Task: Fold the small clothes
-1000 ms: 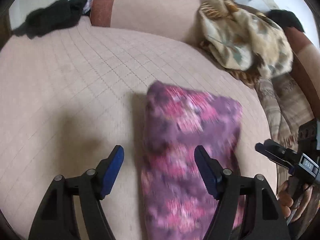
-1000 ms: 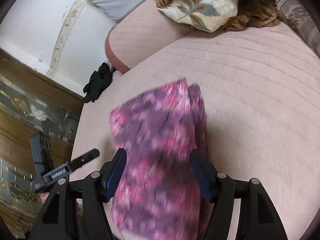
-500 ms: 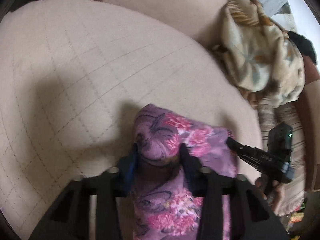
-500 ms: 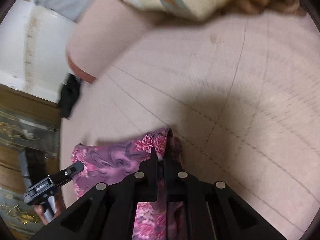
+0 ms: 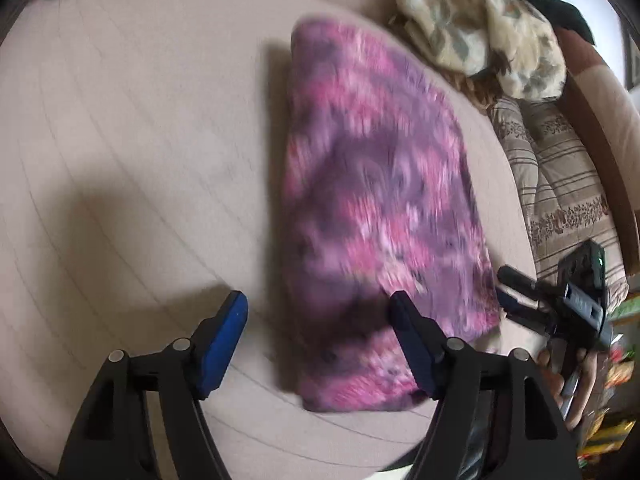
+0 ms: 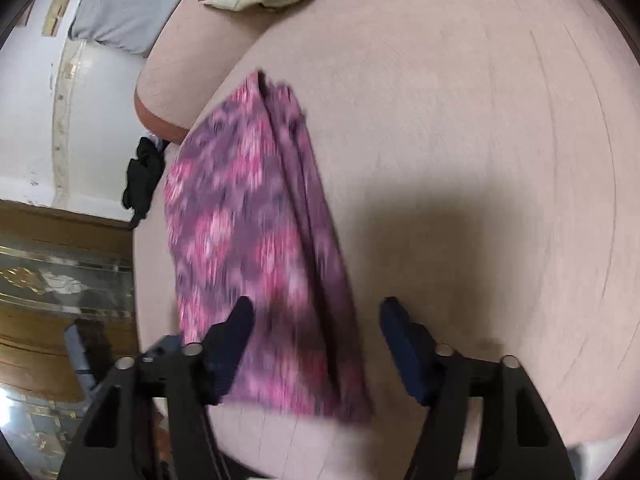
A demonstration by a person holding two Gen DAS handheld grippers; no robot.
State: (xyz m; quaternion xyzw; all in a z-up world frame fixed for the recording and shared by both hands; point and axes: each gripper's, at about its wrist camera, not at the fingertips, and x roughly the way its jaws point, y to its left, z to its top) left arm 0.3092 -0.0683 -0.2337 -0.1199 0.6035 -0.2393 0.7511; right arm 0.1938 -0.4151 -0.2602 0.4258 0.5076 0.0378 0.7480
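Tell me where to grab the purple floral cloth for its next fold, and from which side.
Probably the near short end of the purple floral cloth, one corner per gripper, coming from the near side. It lies flat as a long strip on the sofa seat, that end nearest both. The left gripper and right gripper are open and hold nothing.

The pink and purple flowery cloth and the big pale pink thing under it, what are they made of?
The pink and purple flowery cloth looks like thin, soft woven fabric, matte: it lies in limp folded layers along one edge. Blur hides the weave. The pale pink quilted surface beneath looks like padded, stitched textile: thin seam lines cross it and it bulges gently.
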